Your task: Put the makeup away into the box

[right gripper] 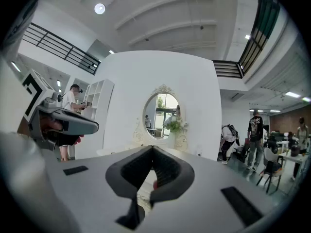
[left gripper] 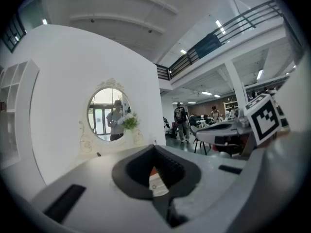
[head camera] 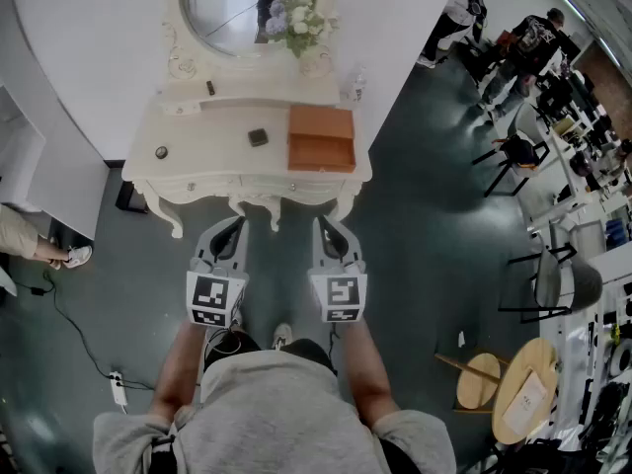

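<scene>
An orange-brown box stands on the right part of a white vanity table. On the tabletop lie a small dark square compact, a small round item near the left edge and a thin dark item at the back. My left gripper and my right gripper hang side by side in front of the table, short of its front edge. Both are shut with nothing between the jaws, as the left gripper and right gripper views show.
An oval mirror and a vase of flowers stand at the table's back. A power strip and its cable lie on the floor at left. Chairs, a round wooden stool and people fill the right side.
</scene>
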The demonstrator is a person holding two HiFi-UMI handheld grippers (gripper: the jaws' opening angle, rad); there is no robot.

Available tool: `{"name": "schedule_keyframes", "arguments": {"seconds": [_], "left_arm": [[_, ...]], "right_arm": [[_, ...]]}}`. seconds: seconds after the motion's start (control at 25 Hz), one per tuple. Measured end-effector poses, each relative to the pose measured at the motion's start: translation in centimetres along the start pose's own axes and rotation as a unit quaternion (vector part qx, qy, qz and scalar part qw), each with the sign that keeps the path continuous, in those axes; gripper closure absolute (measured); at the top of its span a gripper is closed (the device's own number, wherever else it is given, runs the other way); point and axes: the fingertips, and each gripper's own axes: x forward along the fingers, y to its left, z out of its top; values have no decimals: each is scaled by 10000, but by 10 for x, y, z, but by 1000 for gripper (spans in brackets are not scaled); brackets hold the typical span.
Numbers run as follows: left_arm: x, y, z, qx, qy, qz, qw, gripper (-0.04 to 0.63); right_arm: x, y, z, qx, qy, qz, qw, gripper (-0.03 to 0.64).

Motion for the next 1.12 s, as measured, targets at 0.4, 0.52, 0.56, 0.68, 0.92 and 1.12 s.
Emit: {"name": "schedule_keyframes", "arguments": {"seconds": [0.4,0.52,0.56,0.68,0.92,1.12], "left_arm": [[14,-9,3,-70,3,37,10000,595],[22,-8,2,-86,28,49,9999,594],[26,-6,1,-88,32,53,9999,594],[39,2,-1,-115,39,70,9999,594],[83,31,-11,-119,128,109,9998,594],[130,69,-15,-231,227,131,9994,595]], "right_arm": [[3,-16,-4,54,12,54,10000,604],[9,-19,-6,54,31,99,9999,604],[13,-21,-7,47,33,98,9999,604],[27,-26,-9,54,53,91,9999,604],[78,-34,-16,58,126,164,9998,604],[143,-38,-20,103,239,294,9992,604]]}}
